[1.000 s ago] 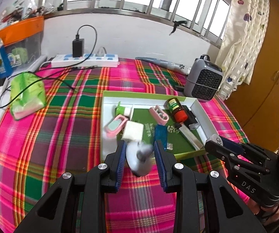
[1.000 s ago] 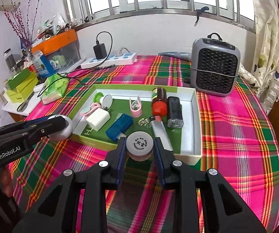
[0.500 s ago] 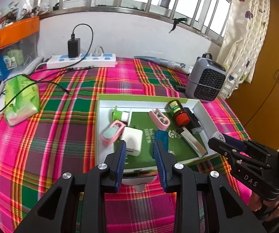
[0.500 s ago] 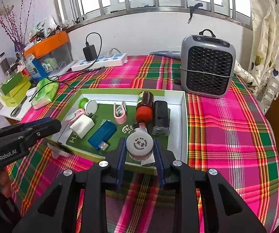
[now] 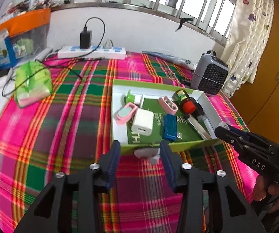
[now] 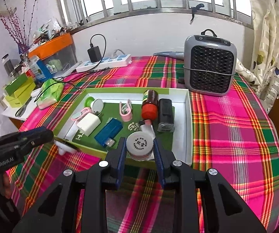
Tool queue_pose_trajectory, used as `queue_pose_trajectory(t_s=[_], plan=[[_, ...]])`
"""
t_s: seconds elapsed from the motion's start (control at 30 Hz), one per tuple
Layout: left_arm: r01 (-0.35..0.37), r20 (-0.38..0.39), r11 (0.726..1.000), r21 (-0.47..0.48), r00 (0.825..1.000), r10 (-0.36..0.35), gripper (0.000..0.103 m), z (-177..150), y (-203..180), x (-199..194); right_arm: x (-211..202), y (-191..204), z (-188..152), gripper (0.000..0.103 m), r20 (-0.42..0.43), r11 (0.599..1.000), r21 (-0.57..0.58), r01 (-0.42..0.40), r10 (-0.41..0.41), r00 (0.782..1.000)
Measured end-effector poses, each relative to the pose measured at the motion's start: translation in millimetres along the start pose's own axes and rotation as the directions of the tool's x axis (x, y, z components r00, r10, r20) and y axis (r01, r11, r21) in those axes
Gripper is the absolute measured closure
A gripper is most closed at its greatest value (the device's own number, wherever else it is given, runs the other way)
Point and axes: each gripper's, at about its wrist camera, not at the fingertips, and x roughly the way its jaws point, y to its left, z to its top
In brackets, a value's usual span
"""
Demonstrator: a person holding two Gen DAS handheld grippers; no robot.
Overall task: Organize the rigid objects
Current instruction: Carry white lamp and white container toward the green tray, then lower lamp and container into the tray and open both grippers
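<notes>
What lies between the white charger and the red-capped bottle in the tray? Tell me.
A blue USB stick and a pink clip lie between the charger and bottle, per the right wrist view.

A plaid cloth (image 5: 65, 128) of hot pink, green, maroon and orange-yellow stripes covers the tabletop. At frame centre, the tray (image 5: 118, 104) has a lime-green rim, white walls and a dark green floor. In it lie a white charger cube (image 5: 142, 125), a blue USB stick (image 5: 169, 127), pink clips (image 5: 125, 113) and a brown bottle with a red cap (image 5: 185, 102). The heater (image 6: 210, 66), upper right, is grey with a black grille.
</notes>
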Motion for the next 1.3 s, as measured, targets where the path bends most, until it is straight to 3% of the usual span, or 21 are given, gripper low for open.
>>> queue_pose_trajectory(t_s=[0.3, 0.77, 1.3], plan=[[-0.008, -0.025, 1.000, -0.009, 1.000, 0.008, 0.057, -9, -11, 14, 0, 4, -7, 0.074, -0.007, 1.000, -0.004, -0.018, 0.018, 1.000], [-0.096, -0.060, 0.994, -0.055, 0.994, 0.092, 0.057, -8, -19, 37, 4, 4, -10, 0.074, -0.015, 0.999, -0.003, -0.046, 0.046, 0.999], [-0.073, -0.030, 0.995, -0.064, 0.997, 0.071, 0.060, -9, -17, 28, 3, 2, -11, 0.074, -0.013, 0.999, 0.008, -0.049, 0.049, 0.999]])
